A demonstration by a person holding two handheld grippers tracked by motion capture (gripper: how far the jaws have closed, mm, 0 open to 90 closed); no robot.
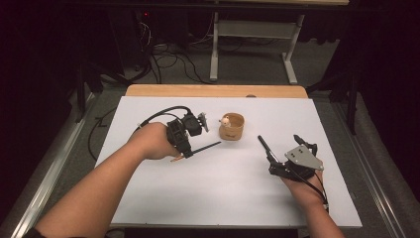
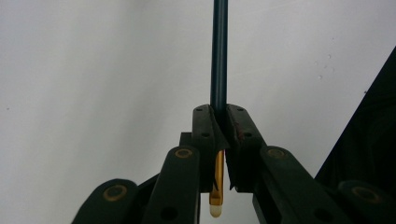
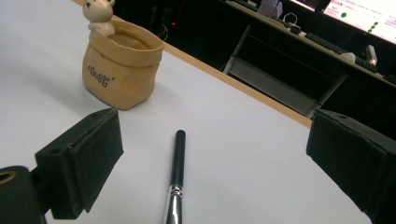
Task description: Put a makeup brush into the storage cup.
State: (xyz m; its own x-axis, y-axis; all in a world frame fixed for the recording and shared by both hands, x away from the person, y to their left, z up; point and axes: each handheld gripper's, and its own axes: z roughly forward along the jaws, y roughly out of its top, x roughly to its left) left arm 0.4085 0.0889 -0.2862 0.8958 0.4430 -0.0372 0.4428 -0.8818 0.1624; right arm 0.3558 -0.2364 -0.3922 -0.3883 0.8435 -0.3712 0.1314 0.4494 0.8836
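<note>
My left gripper [image 1: 187,151] [image 2: 218,114] is shut on a thin dark stick [image 1: 207,147] [image 2: 219,56]. The stick's long end points right toward the table's middle, and its short orange end pokes out behind the jaws. A tan bag-shaped pot [image 1: 232,127] [image 3: 122,70] with a small bear figure [image 1: 225,120] [image 3: 99,14] on its rim stands just right of that gripper. My right gripper [image 1: 285,151] [image 3: 212,126] is open wide over a black pen [image 1: 265,148] [image 3: 177,163]. The pen has a silver band, lies flat on the table, and neither jaw touches it.
A white sheet [image 1: 218,193] covers the table, with a wooden strip [image 1: 213,90] along the far edge. Beyond it are a dark floor, cables and a desk frame [image 1: 252,29]. Bare sheet spreads between the two hands and toward the near edge.
</note>
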